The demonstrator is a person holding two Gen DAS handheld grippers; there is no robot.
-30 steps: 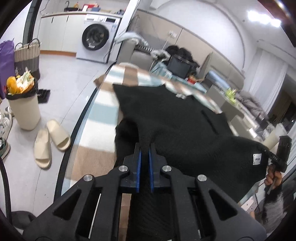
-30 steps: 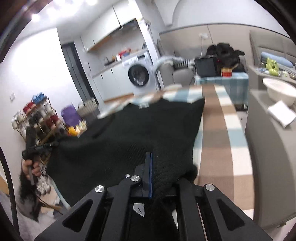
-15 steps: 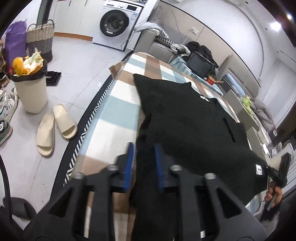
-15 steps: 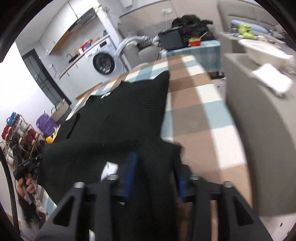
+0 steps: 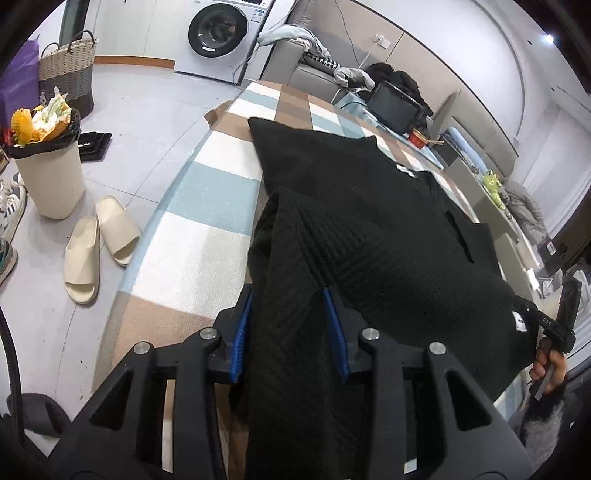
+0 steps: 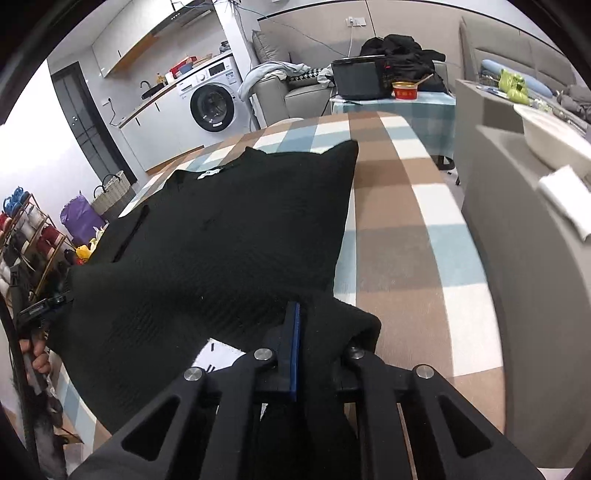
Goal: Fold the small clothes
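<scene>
Left hand-held gripper [image 5: 290, 317] jaws parted, right hand-held gripper [image 6: 317, 343] jaws closing, both angled downward

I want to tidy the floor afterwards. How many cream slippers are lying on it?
2. Both slippers lie side by side on the floor between the bin and the table: one nearer, one beside it. Others may be hidden.

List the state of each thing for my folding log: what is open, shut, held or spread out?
black sweater, spread on the checked table, near end bunched at the grippers.
left gripper, open, sweater cloth lying loose between its jaws.
right gripper, jaws closing, pinching a bunch of sweater cloth.
washing machine, door shut.
waste bin, lidless and overfull.
</scene>
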